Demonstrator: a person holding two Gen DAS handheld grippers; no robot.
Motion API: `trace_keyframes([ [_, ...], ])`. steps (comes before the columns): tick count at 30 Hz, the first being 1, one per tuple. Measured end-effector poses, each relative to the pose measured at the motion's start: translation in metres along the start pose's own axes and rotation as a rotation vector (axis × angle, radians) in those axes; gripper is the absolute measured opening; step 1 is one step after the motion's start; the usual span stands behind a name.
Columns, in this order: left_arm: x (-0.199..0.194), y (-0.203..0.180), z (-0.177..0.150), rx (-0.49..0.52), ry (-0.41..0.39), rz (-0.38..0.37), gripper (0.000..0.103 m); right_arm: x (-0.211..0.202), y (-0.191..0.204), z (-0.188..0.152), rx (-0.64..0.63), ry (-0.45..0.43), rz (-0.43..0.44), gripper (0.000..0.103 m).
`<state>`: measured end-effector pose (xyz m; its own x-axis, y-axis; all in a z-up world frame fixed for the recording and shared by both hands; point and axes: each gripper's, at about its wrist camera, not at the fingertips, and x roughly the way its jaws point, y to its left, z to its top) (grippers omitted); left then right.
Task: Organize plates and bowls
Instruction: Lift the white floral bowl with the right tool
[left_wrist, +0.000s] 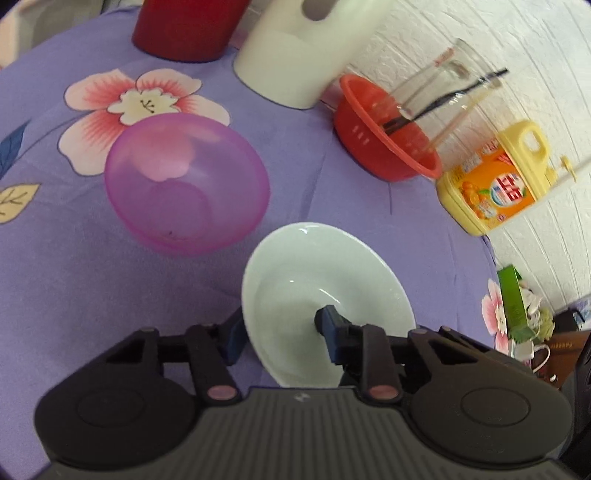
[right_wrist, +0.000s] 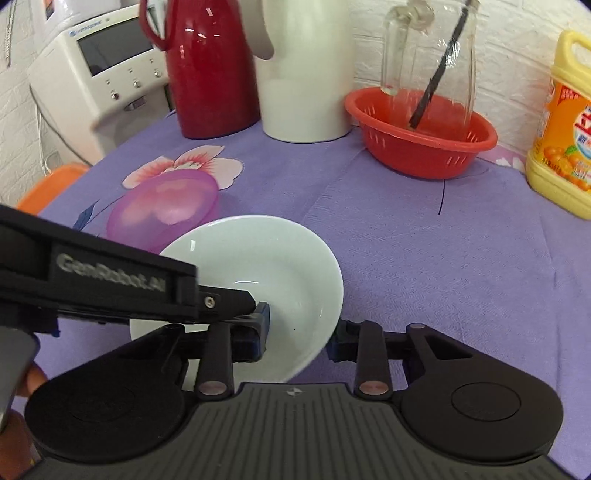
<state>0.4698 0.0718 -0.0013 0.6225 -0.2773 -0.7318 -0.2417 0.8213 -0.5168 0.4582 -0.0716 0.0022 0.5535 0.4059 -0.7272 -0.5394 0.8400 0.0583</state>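
Note:
A white bowl (left_wrist: 317, 266) (right_wrist: 258, 251) sits tilted over the purple flowered cloth (right_wrist: 424, 258). My left gripper (left_wrist: 280, 325) is shut on the bowl's near-left rim, one finger inside and one outside. In the right wrist view one of its fingertips (right_wrist: 263, 312) reaches into the bowl from the left. My right gripper (right_wrist: 298, 336) straddles the near-right rim and is shut on it, left finger inside, right finger against the outer wall. A translucent purple bowl (left_wrist: 184, 184) (right_wrist: 166, 214) stands upright on the cloth just beyond, to the left.
At the back stand a red flask (right_wrist: 210, 74) and a white jug (right_wrist: 303, 85). A red colander (left_wrist: 384, 133) (right_wrist: 421, 136) holds a glass jar, and a yellow detergent bottle (left_wrist: 491, 177) (right_wrist: 561, 140) is on the right. A white appliance (right_wrist: 92, 81) stands off the table's left edge.

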Motion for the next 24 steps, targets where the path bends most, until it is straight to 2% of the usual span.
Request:
trace_keyframes([
  [6,-0.037,-0.013,-0.026,0.039,-0.007,-0.047,0.026,-0.044,0.010,-0.014,-0.005,-0.035,-0.027,0.054],
  [12,-0.085,-0.033,-0.076,0.089,-0.018,-0.099,0.026,-0.106,0.023,-0.046,-0.008,-0.073,-0.068,0.055],
  [18,-0.122,-0.053,-0.144,0.159,0.005,-0.167,0.026,-0.171,0.032,-0.103,0.009,-0.107,-0.142,0.056],
  [24,-0.137,-0.066,-0.215,0.238,0.066,-0.199,0.026,-0.212,0.040,-0.168,0.043,-0.108,-0.204,0.056],
])
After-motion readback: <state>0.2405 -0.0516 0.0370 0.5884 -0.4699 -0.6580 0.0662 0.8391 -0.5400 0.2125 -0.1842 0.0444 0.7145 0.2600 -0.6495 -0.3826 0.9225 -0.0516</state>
